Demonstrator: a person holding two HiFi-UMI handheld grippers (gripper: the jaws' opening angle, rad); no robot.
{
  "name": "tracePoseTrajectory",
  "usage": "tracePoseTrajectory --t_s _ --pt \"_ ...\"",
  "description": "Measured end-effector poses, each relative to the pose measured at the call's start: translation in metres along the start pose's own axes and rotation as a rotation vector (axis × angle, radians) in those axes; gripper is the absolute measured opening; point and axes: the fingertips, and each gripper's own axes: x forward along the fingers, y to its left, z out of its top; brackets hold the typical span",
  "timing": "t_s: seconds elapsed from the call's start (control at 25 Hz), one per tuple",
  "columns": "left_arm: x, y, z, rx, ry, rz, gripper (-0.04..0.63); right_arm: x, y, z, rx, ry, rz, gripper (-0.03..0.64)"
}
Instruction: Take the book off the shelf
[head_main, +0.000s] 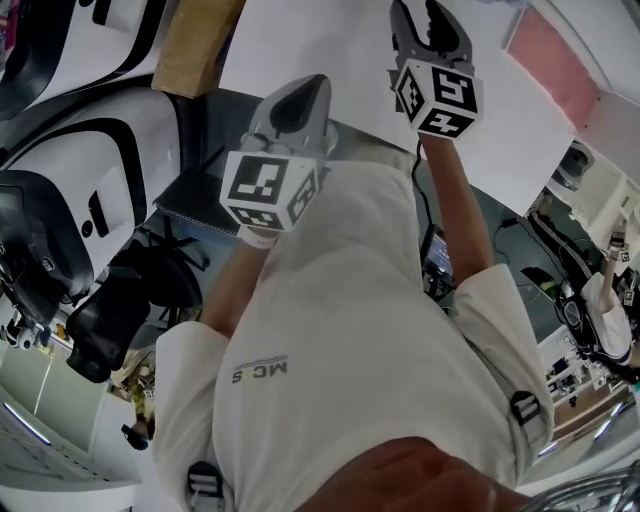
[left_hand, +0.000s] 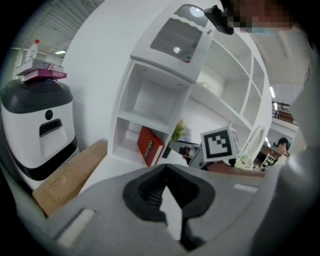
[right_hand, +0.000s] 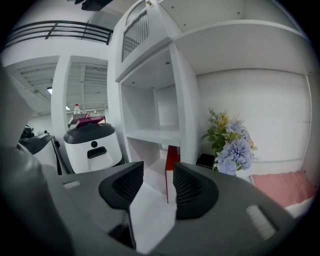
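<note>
The red book (left_hand: 150, 145) leans upright in the lowest compartment of the white shelf (left_hand: 150, 90). In the right gripper view the red book (right_hand: 171, 157) shows just beyond the gap between the jaws. My right gripper (right_hand: 158, 168) is open with nothing between its pads, a short way in front of the book. From the left gripper view, the right gripper (left_hand: 182, 148) points at the book from the right. My left gripper (left_hand: 165, 167) hangs back, shut and empty. The head view shows the left gripper (head_main: 300, 95) and the right gripper (head_main: 430, 30) above a white shirt; the book is hidden there.
A white machine with a dark top (left_hand: 40, 125) stands left of the shelf, with books (left_hand: 42, 74) on it. A cardboard box (left_hand: 70, 175) lies between them. Artificial flowers (right_hand: 232, 142), a small black box (right_hand: 206, 160) and a pink pad (right_hand: 280, 182) sit right of the book.
</note>
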Motion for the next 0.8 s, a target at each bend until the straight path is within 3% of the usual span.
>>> tracePoseTrajectory --t_s 0.8 --pt "0.047 0.022 -0.031 -0.068 0.05 0.032 0.0 0.079 -0.031 -0.04 0.056 0.052 -0.048 0.209"
